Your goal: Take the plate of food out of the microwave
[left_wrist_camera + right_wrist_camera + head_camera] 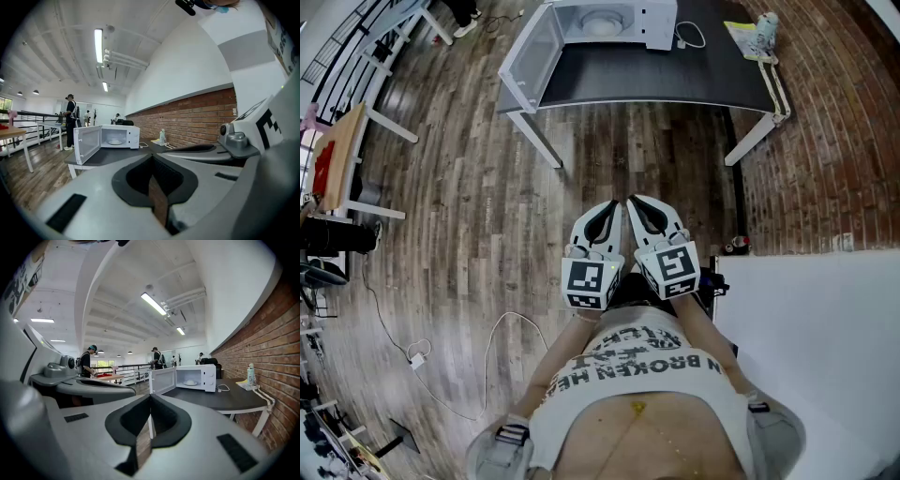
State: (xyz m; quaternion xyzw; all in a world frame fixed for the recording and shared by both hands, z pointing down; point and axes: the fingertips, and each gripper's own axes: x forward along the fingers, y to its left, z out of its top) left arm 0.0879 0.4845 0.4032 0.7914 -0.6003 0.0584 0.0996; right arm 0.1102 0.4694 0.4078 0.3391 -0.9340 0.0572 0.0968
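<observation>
The white microwave (614, 21) stands on a dark table (675, 80) far ahead, its door (530, 54) swung open to the left. Inside it a white plate (114, 141) lies on the floor of the oven, also seen as the plate (191, 382) in the right gripper view; any food on it is too small to make out. My left gripper (610, 208) and right gripper (634, 203) are held side by side close to my body, well short of the table. Both point at the microwave (197, 377), jaws together and empty.
On the table's right end sit a bottle (766, 23) and a yellow sheet (741, 36); a white cable (689, 37) lies beside the microwave. A wooden table (337, 155) stands left, a cord (487, 347) trails on the floor. People stand far off. A brick wall runs on the right.
</observation>
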